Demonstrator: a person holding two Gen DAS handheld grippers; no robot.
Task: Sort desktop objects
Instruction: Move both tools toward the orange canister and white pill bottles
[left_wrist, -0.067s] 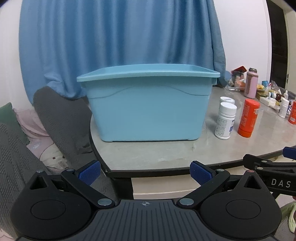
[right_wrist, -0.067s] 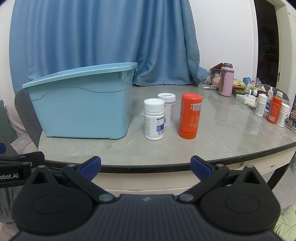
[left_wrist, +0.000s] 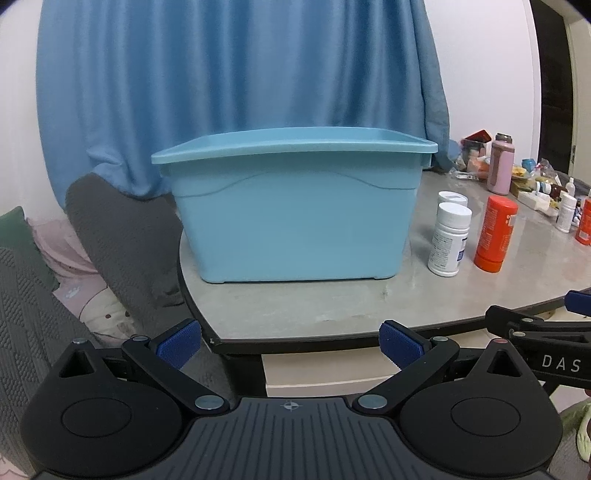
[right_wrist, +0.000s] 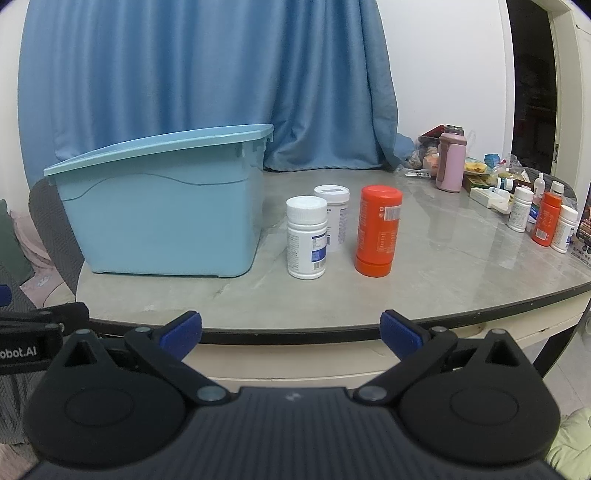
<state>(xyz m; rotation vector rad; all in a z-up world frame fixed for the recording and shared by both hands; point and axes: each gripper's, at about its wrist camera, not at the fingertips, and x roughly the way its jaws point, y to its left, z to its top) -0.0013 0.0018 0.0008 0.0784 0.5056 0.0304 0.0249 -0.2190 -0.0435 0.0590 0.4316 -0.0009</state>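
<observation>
Marble tabletop (right_wrist: 443, 258) carries blue bin (right_wrist: 162, 221), two white pill bottles (right_wrist: 306, 242) and orange bottle (right_wrist: 376, 230); your left gripper (left_wrist: 290, 345) and right gripper (right_wrist: 291, 334) both gape wide, empty.

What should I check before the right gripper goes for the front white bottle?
1. Right gripper open and empty: ok.
2. Left gripper open and empty: ok.
3. Front white bottle upright, cap on: ok.
4. Gap to the orange bottle: ok; the second white bottle stands close behind: not ok.
5. Blue bin open-topped: ok; room inside: cannot tell.
</observation>
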